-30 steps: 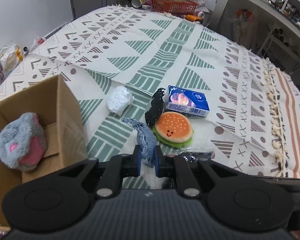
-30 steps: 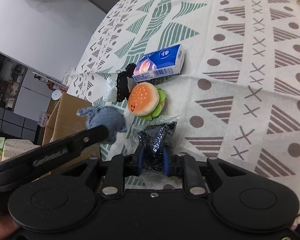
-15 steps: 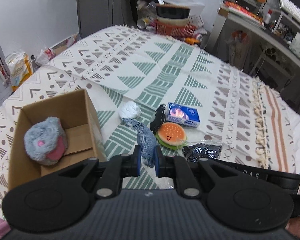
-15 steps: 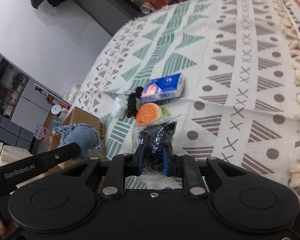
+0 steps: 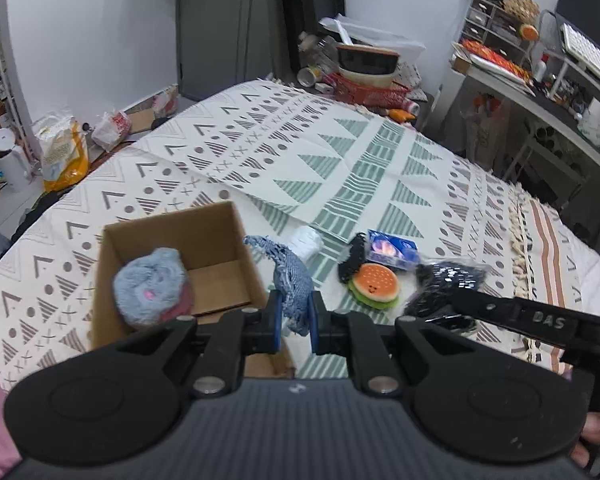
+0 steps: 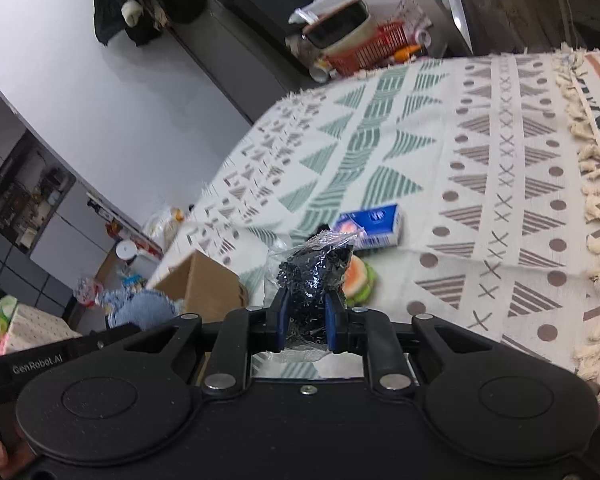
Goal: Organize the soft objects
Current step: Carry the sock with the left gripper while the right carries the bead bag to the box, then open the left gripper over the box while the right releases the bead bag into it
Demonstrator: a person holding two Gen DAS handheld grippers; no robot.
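My left gripper (image 5: 293,322) is shut on a blue denim cloth piece (image 5: 290,276) and holds it up beside the right wall of an open cardboard box (image 5: 220,228). A grey and pink plush (image 5: 150,286) lies in the box. My right gripper (image 6: 305,326) is shut on a clear bag of black bits (image 6: 312,272), lifted above the bed; the bag also shows in the left wrist view (image 5: 446,280). A burger plush (image 5: 376,284), a blue tissue pack (image 5: 392,250), a black soft item (image 5: 352,260) and a white wad (image 5: 306,240) lie on the patterned bedspread (image 5: 340,152).
The bedspread's tasselled edge (image 5: 520,240) runs along the right. A red basket with bowls (image 5: 366,84) stands past the far edge. A cluttered desk (image 5: 540,80) is at the right, and bags lie on the floor (image 5: 64,152) at the left.
Both grippers have risen well above the bed with their loads. The left one with the denim piece has shifted toward the box. The bag of black bits has left the bedspread.
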